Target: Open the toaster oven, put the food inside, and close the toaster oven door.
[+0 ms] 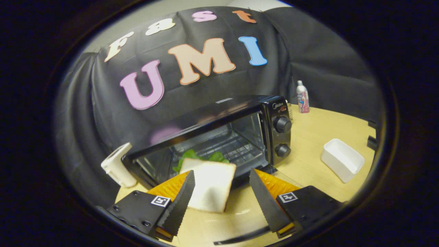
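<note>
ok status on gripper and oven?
Gripper open, fingers either side of bread slice. Toaster oven door down, greens at its mouth. Path looks clear.

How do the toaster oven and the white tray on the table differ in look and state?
The toaster oven is black, large and already holds lettuce; the white tray is small, open-topped and holds nothing. The oven stands just ahead of the open tool, the tray off beside it. Both rest on the wooden table.

Lettuce [192, 157] half-hidden behind bread [211, 185]

Open black toaster oven [219, 137], sandwich [209, 185] at mouth
</note>
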